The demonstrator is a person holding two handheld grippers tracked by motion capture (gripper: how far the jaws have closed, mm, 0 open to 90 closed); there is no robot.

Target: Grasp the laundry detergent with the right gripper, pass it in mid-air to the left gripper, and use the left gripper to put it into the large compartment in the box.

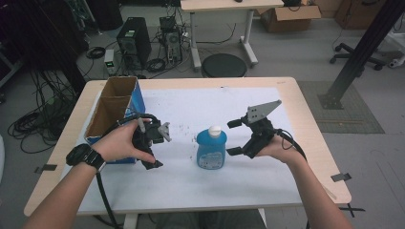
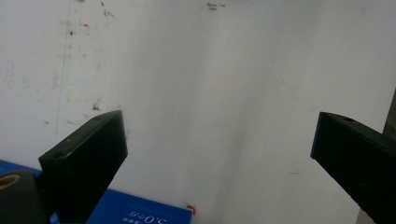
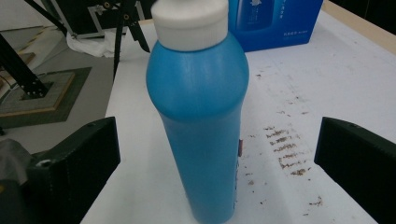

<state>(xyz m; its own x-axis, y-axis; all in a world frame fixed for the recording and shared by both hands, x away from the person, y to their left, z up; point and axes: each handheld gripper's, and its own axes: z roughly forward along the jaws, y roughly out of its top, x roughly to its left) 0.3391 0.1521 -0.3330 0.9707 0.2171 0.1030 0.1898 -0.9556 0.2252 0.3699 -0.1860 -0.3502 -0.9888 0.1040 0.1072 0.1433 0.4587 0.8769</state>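
- While the right gripper (image 1: 234, 137) sits on the white sheet (image 1: 191, 186), its jaws stand wide apart with nothing held; blue bottle (image 1: 211, 149) stands upright just ahead of it, facing the gap but not touched.
- Right gripper view: blue bottle (image 3: 198, 121) central between the two black jaws, clear space on both sides, white cap (image 3: 189, 21) on top.
- Nothing stands between that gripper and the bottle; brown smudges (image 3: 285, 144) mark the sheet beside it.
- Left gripper (image 1: 160, 143) lies on the far side of the bottle from the right gripper, near but apart, jaws spread wide, empty.
- Left gripper view: jaws wide over bare white sheet (image 2: 210, 84), corner of the blue box (image 2: 140, 212) at the lower edge.
- Open cardboard box with blue sides (image 1: 114, 107) stands just behind the left hand (image 1: 119, 143); inside looks brown, contents can't be told.
- Right gripper view shows that blue box (image 3: 275, 21) beyond the bottle.
- Wooden table (image 1: 305, 124) under the sheet; black tape bits (image 1: 340, 177) at the edges.
- Beyond the table: round black stool (image 1: 224, 65), computer towers (image 1: 133, 43), cables on the floor (image 1: 33, 124).
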